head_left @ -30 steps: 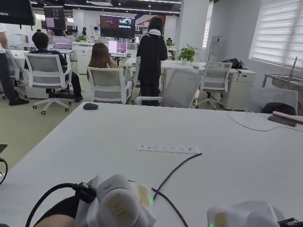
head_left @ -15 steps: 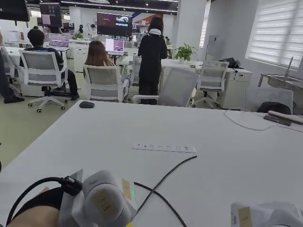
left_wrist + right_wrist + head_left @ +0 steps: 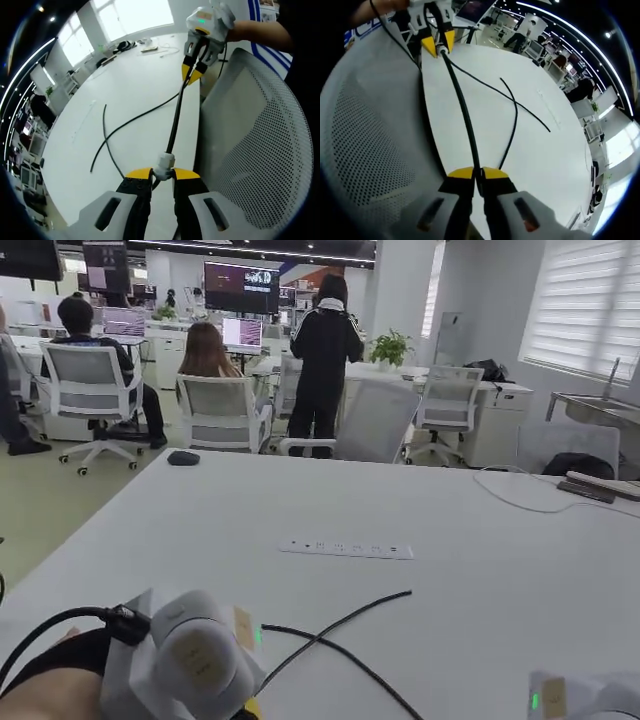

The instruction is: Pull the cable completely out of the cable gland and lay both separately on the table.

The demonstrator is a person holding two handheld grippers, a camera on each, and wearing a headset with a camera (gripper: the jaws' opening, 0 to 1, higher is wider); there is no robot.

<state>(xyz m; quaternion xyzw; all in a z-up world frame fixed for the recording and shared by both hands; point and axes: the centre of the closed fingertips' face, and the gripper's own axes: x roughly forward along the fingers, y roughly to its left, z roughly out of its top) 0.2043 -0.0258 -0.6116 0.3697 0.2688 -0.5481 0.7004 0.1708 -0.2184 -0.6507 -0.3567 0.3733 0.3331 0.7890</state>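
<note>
Being clamped in the left gripper (image 3: 162, 175), just off the table's (image 3: 125, 80) near edge, is the white gland (image 3: 164, 164), with the cable (image 3: 175, 117) passing through it. Along that edge the cable is being held taut by the right gripper (image 3: 477, 174), its jaws pressed together on it. The loose length is being left crossed on the table.

Matt cable (image 3: 176, 117); white plastic gland (image 3: 164, 165); smooth table (image 3: 500, 570).
</note>
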